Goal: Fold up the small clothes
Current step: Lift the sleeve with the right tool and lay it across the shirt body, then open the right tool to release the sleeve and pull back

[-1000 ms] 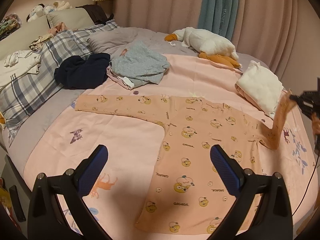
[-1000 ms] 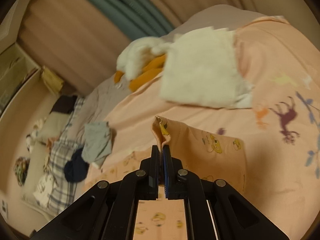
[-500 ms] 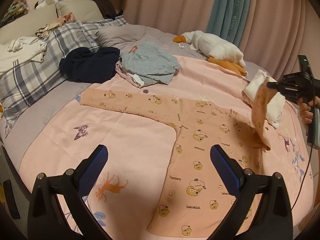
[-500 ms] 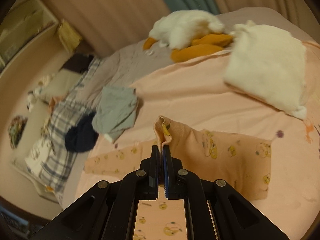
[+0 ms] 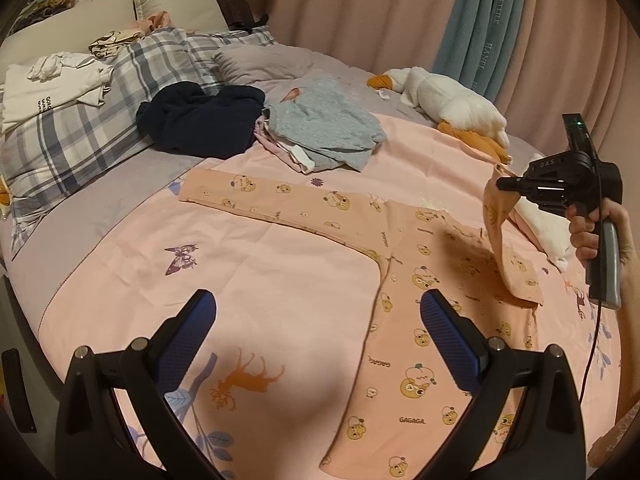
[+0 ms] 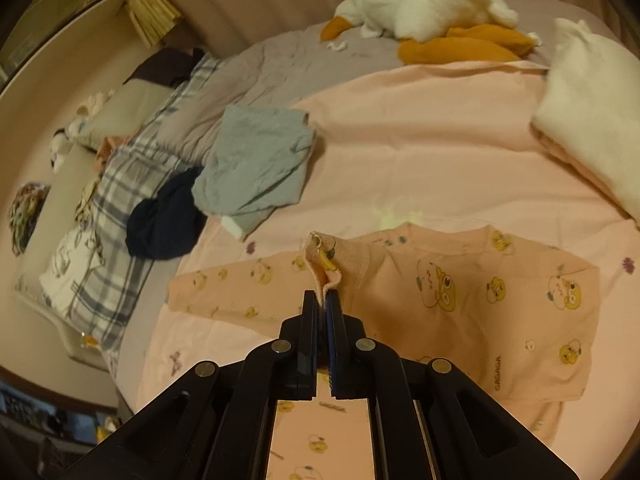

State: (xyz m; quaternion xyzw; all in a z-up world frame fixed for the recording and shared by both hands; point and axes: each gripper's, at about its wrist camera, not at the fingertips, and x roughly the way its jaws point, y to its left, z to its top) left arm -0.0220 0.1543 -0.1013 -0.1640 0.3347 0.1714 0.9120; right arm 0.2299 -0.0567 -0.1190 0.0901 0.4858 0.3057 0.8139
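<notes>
Clearly the top (image 5: 416, 280) is light and limp; right gripper (image 6: 323, 300) pinches its cuff (image 6: 324, 264), left gripper (image 5: 320, 320) spread, empty.

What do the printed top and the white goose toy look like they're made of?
Printed top: soft matte knit, probably cotton; the sleeve hangs limp from the right tongs and its cuff looks ribbed. Goose toy: fuzzy white plush, with smoother orange fabric feet.

Beyond my work lie a white plush goose with orange feet (image 5: 448, 108), a plaid pillow (image 5: 80, 120), teal curtain (image 5: 480, 24).
</notes>
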